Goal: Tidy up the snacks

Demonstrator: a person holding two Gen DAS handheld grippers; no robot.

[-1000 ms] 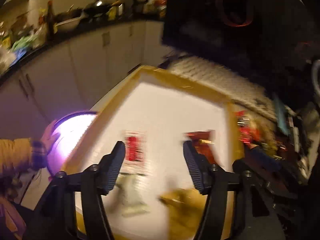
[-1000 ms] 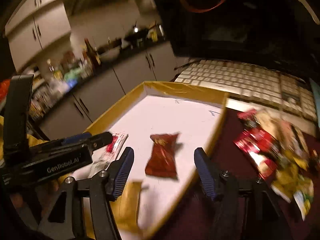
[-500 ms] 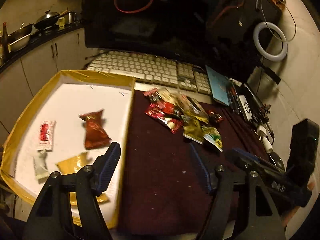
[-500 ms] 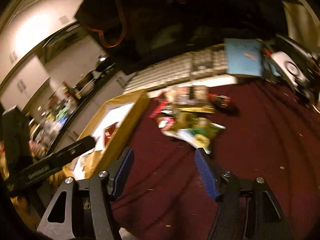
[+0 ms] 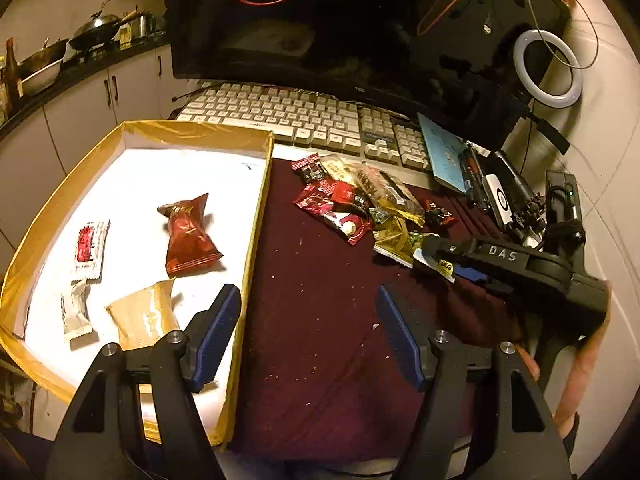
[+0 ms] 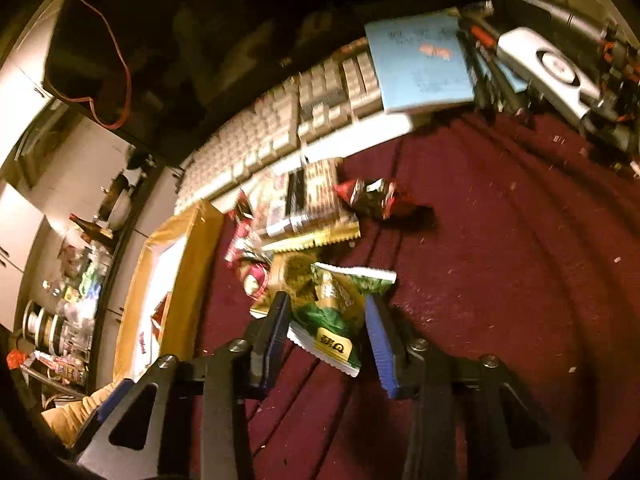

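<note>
A gold-rimmed box (image 5: 256, 216) with a white floor holds a red packet (image 5: 188, 236), a gold packet (image 5: 144, 316), a red-and-white sachet (image 5: 90, 246) and a white sachet (image 5: 76, 312). A pile of snacks (image 5: 360, 204) lies on the maroon cloth (image 5: 320, 340) to its right. My left gripper (image 5: 310, 336) is open and empty over the cloth beside the box. My right gripper (image 6: 326, 338) is open, its fingers on either side of a green packet (image 6: 336, 316) at the pile's near edge; it also shows in the left wrist view (image 5: 460, 264).
A white keyboard (image 5: 288, 116) and a dark monitor (image 5: 340, 28) stand behind the pile. A blue notebook (image 5: 444, 152), pens and cables lie at the right. A ring light (image 5: 548, 68) leans on the wall. Kitchen cabinets (image 5: 80, 100) are beyond the box.
Both grippers have swung right, away from the box, toward the snack pile. My right gripper has come down around the green packet. My left gripper has steadied over the cloth.
</note>
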